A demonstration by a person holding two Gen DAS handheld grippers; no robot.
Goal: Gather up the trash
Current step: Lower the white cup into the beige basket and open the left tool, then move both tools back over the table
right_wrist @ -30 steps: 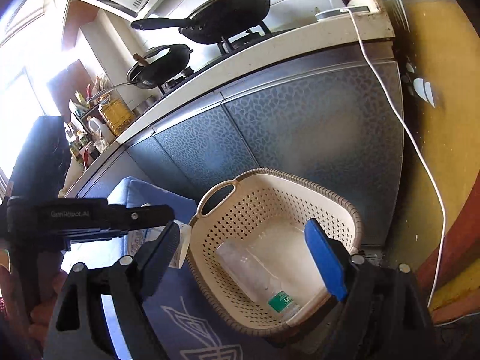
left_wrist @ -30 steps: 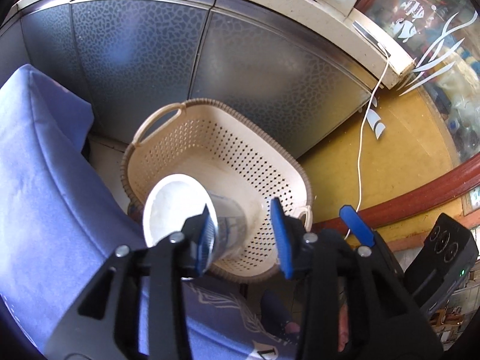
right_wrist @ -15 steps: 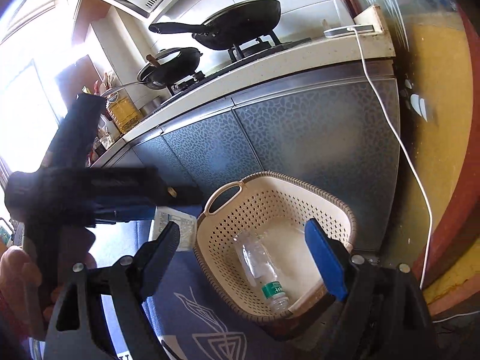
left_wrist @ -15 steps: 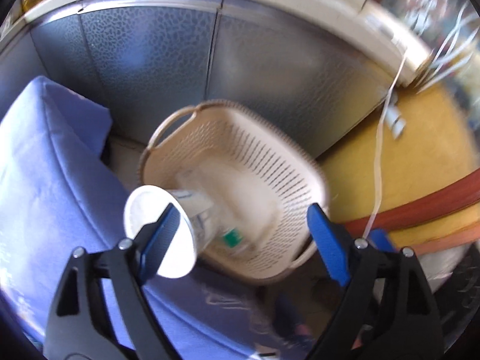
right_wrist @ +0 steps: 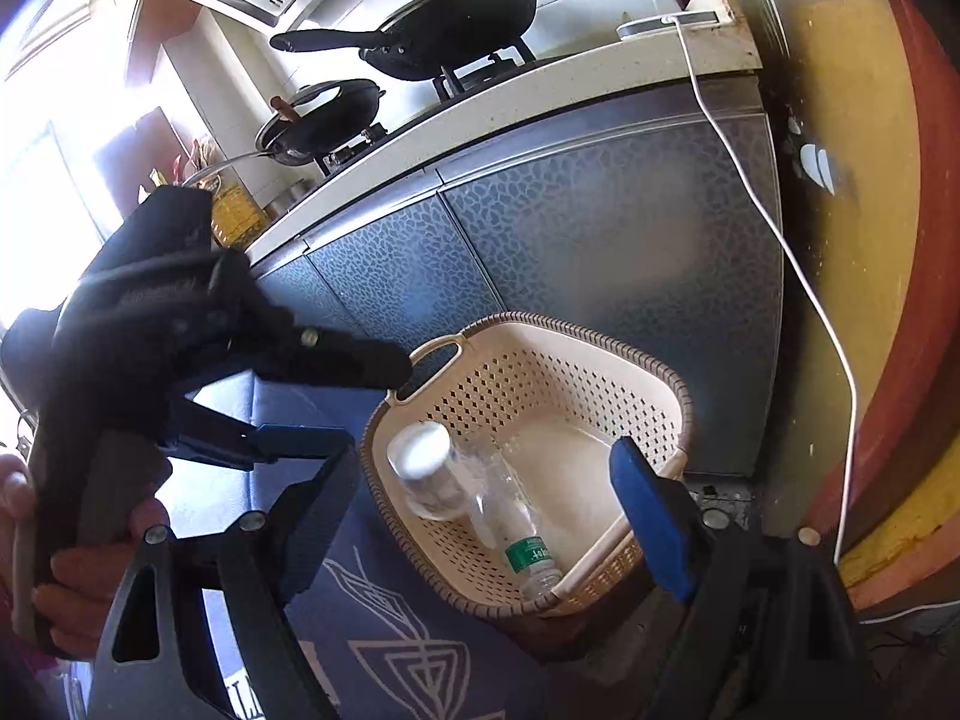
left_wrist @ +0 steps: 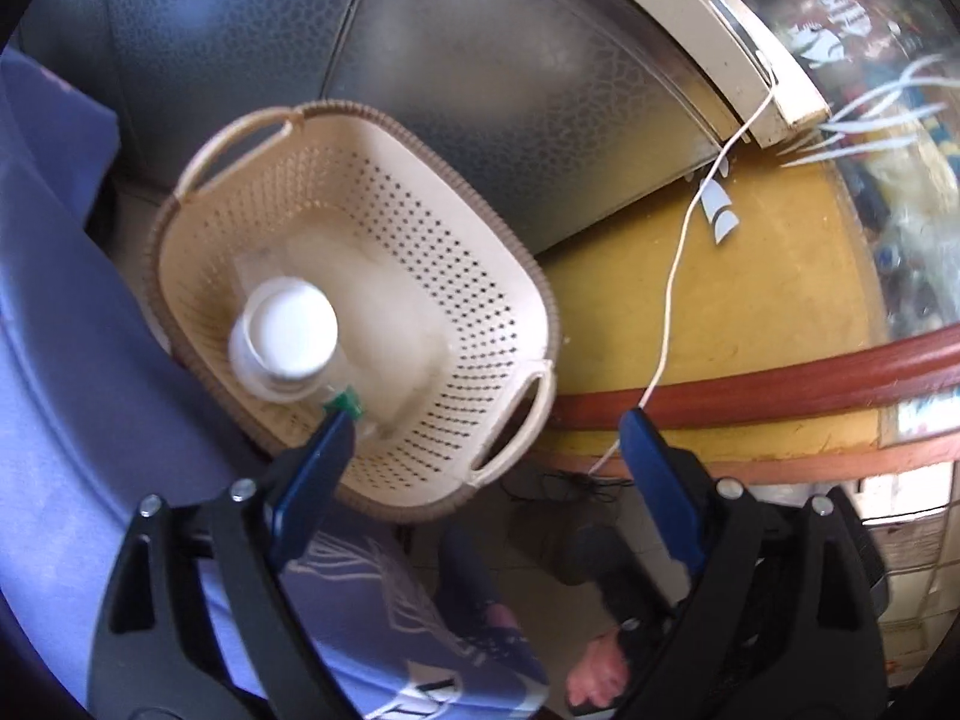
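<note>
Left gripper point(left_wrist: 480, 438) jaws spread wide and opening, nothing between them; right gripper point(right_wrist: 480, 480) jaws also wide, empty. We see the cup point(left_wrist: 283, 343) inside the beige basket point(left_wrist: 480, 252) at 9 o'clock of its floor, resting on the clear bottle point(right_wrist: 516, 534). Basket sits on blue cloth point(left_wrist: 72, 396), cabinet point(left_wrist: 480, 78) behind at 12, white cable point(left_wrist: 678, 264) at 3. A second ago we saw the left jaws clamping that cup above the rim; now it lies free.
</note>
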